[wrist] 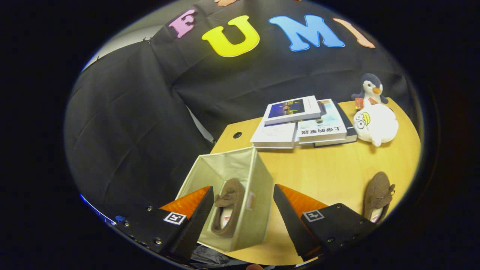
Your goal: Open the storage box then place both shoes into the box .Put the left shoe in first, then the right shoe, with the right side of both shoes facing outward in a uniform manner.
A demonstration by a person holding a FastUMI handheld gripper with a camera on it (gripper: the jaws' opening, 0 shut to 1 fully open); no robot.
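Orange-backed fingers of the gripper [243,213] are spread wide with nothing in them, hanging right over the cloth storage box [258,195]. The box is open, and one brown shoe [227,206] already sits inside, standing on its side, in the gap between the fingers. So I'd guess the left shoe is done. The second shoe [378,195] lies off to the right on the wooden table [326,172], beyond the right finger, with its long axis running roughly away from the gripper. Further back are some books [300,123] and two plush toys [375,120].
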